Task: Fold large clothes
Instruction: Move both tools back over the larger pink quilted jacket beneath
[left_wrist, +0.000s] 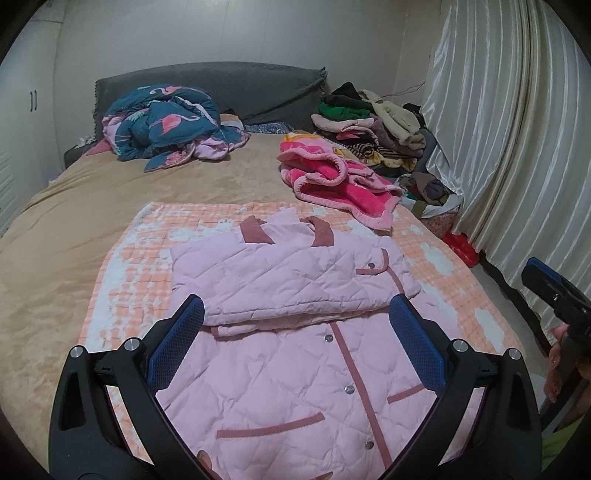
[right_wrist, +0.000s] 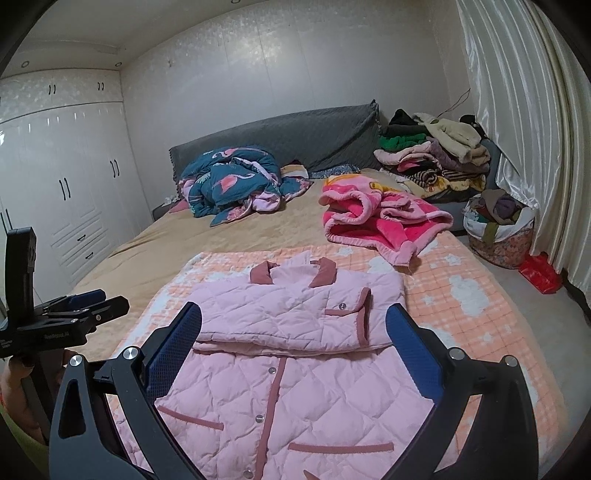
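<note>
A pale pink quilted jacket (left_wrist: 295, 354) with dusty-rose trim and snap buttons lies front-up on an orange-and-white checked blanket (left_wrist: 122, 266) on the bed. Its sleeves are folded across the chest below the collar. My left gripper (left_wrist: 297, 314) is open and empty, hovering over the jacket's middle. My right gripper (right_wrist: 293, 321) is open and empty too, above the same jacket (right_wrist: 295, 398). The right gripper also shows at the right edge of the left wrist view (left_wrist: 554, 291), and the left gripper at the left edge of the right wrist view (right_wrist: 77, 306).
A crumpled pink fleece blanket (right_wrist: 376, 221) lies beyond the jacket. A teal flamingo quilt (right_wrist: 229, 184) sits by the grey headboard (right_wrist: 295, 136). A clothes pile (right_wrist: 432, 155) and a full laundry basket (right_wrist: 498, 229) are at right by the curtains. White wardrobes (right_wrist: 55, 184) stand left.
</note>
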